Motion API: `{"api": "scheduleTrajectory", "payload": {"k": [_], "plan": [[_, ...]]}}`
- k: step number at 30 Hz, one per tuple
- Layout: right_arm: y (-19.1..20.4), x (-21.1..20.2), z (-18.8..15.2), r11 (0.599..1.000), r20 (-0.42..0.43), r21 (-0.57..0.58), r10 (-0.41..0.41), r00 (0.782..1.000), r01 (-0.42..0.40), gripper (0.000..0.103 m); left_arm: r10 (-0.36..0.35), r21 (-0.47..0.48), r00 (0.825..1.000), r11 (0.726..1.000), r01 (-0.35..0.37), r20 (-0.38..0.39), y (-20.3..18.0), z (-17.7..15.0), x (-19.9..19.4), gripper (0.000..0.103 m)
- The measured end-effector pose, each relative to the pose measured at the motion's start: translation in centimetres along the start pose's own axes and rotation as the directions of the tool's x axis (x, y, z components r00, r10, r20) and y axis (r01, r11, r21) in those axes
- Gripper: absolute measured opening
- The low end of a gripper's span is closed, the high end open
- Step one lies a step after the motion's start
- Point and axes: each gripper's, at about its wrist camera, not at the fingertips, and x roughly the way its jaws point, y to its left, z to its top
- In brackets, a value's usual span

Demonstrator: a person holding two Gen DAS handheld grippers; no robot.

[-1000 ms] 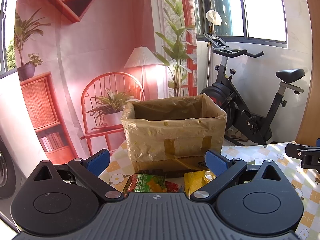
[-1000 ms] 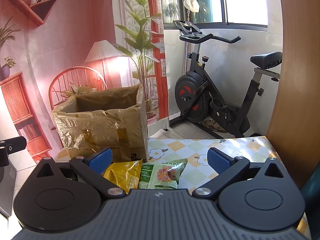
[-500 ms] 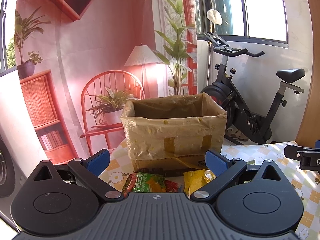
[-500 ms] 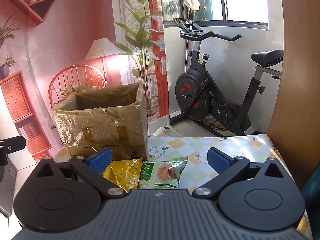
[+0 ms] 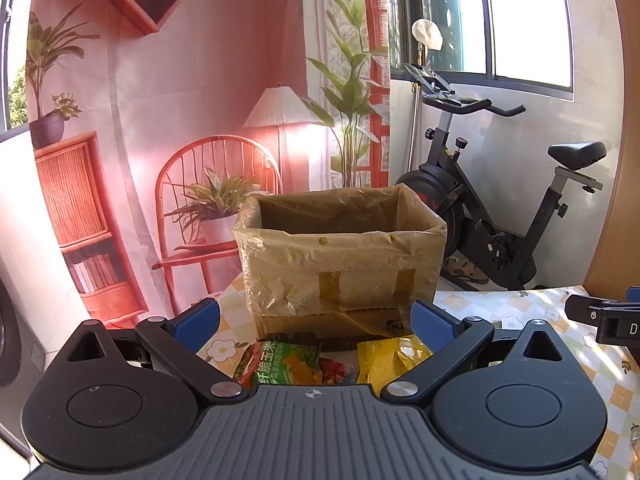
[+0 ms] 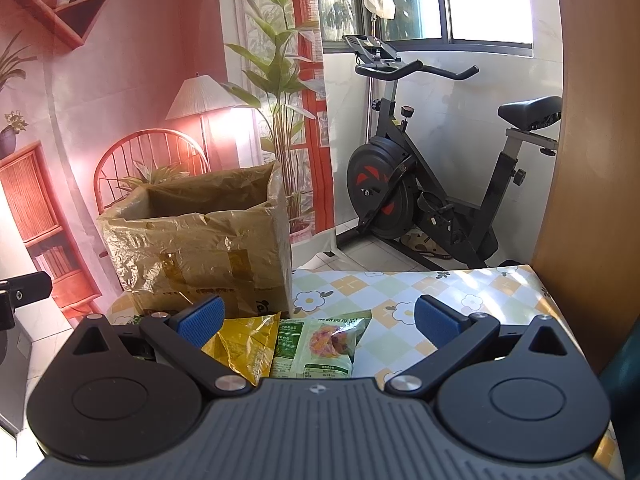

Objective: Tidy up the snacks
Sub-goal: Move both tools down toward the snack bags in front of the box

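From the left wrist view, the left gripper [image 5: 316,316] hovers low with its jaws spread wide and nothing between them. Just past it lie a green and red printed snack packet [image 5: 286,366] and a crinkled yellow foil snack packet [image 5: 390,358], side by side at the foot of an open cardboard box lined with translucent brownish plastic [image 5: 340,260]. The box stands upright with its mouth clear, so it looks like the place the snacks are meant to go; the packets sit within easy reach in front of it. The tip of the other tool pokes in at the right edge.

From the right wrist view, the right gripper [image 6: 320,316] also has its jaws wide apart and empty. The yellow packet [image 6: 244,346] overlaps a pale green snack packet with a clear window [image 6: 320,346] beside it; the box [image 6: 200,248] stands behind and to the left.

The worktop [image 6: 400,284] wears a checked cloth with yellow squares and white flowers. Beyond it are a black exercise bike [image 6: 420,200], a sunlit window, and a pink printed backdrop showing a lamp, chair and plants [image 5: 180,120].
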Motion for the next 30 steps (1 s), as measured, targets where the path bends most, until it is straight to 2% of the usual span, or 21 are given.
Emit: {"api": "scheduleTrajectory", "payload": {"k": [11, 19, 25, 30], "plan": [[-0.5, 0.9, -1.0, 1.0, -0.007, -0.003, 0.014, 1.0, -0.014, 0.103, 0.032, 0.006, 0.999, 0.999, -0.032, 0.009, 0.6, -0.6, 1.4, 0.102], [-2.5, 3.8, -2.2, 1.0, -0.02, 0.018, 0.019, 1.0, -0.019, 0.103, 0.066, -0.037, 0.998, 0.997, -0.066, 0.012, 2.8, -1.6, 3.6, 0.102], [-3.1, 5.6, -3.4, 1.0, -0.049, 0.016, 0.012, 0.999, -0.011, 0.103, 0.112, -0.033, 0.994, 0.993, -0.111, 0.013, 4.2, -1.7, 5.1, 0.102], [-3.4, 6.9, -4.1, 0.999, -0.076, 0.021, 0.03, 0.997, -0.029, 0.101, 0.117, -0.033, 0.993, 0.993, -0.117, 0.0, 5.0, -2.1, 6.1, 0.102]]}}
